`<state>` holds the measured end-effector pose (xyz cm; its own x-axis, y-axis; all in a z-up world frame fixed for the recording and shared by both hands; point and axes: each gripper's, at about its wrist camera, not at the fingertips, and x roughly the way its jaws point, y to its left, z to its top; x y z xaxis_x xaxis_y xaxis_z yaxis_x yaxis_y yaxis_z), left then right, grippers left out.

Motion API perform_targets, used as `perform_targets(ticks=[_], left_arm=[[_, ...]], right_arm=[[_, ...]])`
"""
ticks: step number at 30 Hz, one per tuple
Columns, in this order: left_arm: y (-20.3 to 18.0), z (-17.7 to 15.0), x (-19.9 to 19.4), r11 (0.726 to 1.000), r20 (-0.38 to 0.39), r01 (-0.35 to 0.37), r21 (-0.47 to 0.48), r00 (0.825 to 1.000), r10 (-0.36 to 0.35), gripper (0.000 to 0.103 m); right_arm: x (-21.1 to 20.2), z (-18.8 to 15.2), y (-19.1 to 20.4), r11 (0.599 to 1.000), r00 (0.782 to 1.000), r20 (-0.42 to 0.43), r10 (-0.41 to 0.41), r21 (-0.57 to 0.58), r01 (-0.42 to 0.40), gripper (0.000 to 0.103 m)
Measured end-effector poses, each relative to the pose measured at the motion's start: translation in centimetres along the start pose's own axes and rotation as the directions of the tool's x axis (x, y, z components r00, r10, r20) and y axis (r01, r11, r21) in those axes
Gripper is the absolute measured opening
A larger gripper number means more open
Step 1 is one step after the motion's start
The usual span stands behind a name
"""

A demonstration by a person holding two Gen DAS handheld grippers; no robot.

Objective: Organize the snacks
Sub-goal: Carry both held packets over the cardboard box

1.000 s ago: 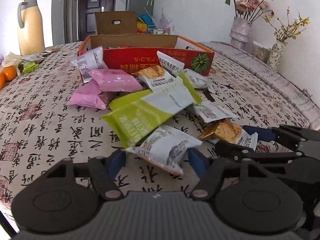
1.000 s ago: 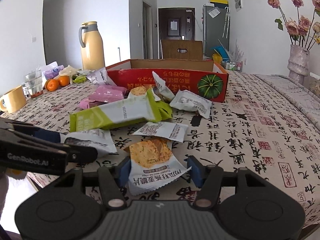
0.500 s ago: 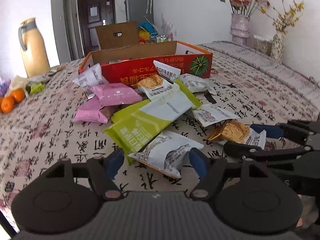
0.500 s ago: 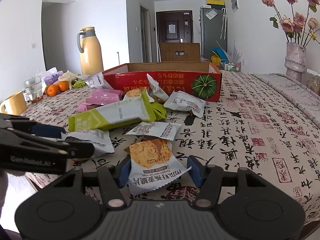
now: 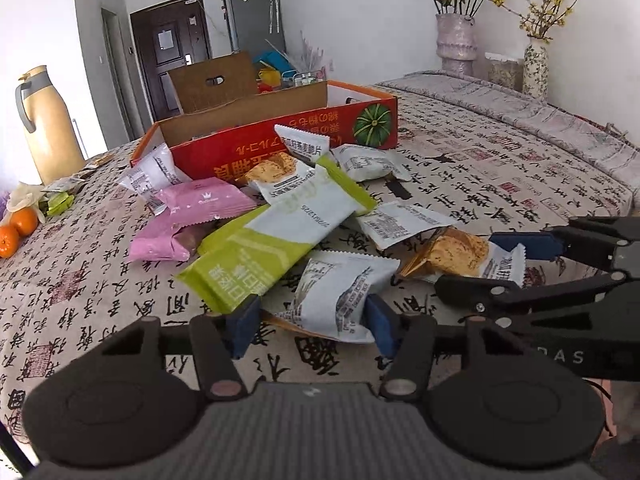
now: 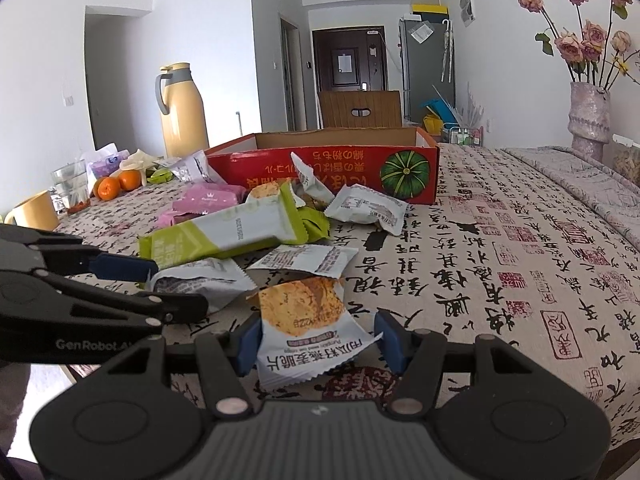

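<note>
Snack packets lie in a heap on the patterned tablecloth in front of an open red cardboard box [image 5: 280,148]. My left gripper [image 5: 310,328] has its jaws closing on a white snack packet [image 5: 340,292], and both blue pads meet the packet's edges. My right gripper [image 6: 318,340] is shut on a biscuit packet [image 6: 304,320] with a golden cracker picture. In the left wrist view the right gripper [image 5: 468,262] comes in from the right around that biscuit packet [image 5: 460,252]. A long green packet [image 5: 260,248] and pink packets [image 5: 200,200] lie just behind.
A yellow thermos [image 5: 48,128] and oranges [image 5: 16,228] stand at the far left, with a mug [image 6: 34,210] and a glass [image 6: 72,188] nearby. Two vases [image 5: 456,40] with flowers stand at the far right. Bare cloth spreads right of the heap.
The left gripper's jaws have narrowed onto the white packet, and its view has shifted and rolled a little. The right gripper has kept still on the biscuit packet.
</note>
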<state>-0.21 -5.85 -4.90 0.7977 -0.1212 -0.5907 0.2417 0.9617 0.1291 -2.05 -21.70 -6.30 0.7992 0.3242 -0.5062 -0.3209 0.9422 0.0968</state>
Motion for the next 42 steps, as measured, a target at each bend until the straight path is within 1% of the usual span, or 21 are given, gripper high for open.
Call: perform_targets(ticks=[5,11,17,26,34,42], left_arm=[[0.0,0.1,0.1,1.0,-0.009,0.008,-0.008,1.0,-0.008,0.059],[0.1,0.2,0.2,1.0,-0.008,0.017,-0.021,1.0,-0.017,0.058],[0.4,0.5,-1.0,0.999,0.027,0.026,-0.04,0.999,-0.025,0.058],[0.3,1.2,-2.6,0.999,0.086,0.031,-0.042,0.996,-0.027,0.058],[1.0,3.0,-2.8,0.998,0.132,0.023,-0.051,0.991,-0.017,0.058],[2.7,6.4,-2.2,0.996,0.197,0.003,-0.084,0.98,0.014,0.058]], right_arm=[[-0.2,0.0,-0.1,1.0,1.0,0.003,0.001,0.004,-0.001,0.059],[-0.4,0.0,-0.5,1.0,1.0,0.007,-0.019,0.014,0.019,0.059],[-0.7,0.0,-0.6,0.999,0.999,0.016,-0.028,0.017,0.028,0.059],[-1.9,0.5,-0.7,0.999,0.997,0.056,-0.054,0.012,0.053,0.059],[-2.3,1.9,-0.7,0.997,0.993,0.092,-0.076,0.003,0.076,0.059],[-1.0,4.8,-0.9,0.997,0.987,0.138,-0.08,-0.004,0.081,0.059]])
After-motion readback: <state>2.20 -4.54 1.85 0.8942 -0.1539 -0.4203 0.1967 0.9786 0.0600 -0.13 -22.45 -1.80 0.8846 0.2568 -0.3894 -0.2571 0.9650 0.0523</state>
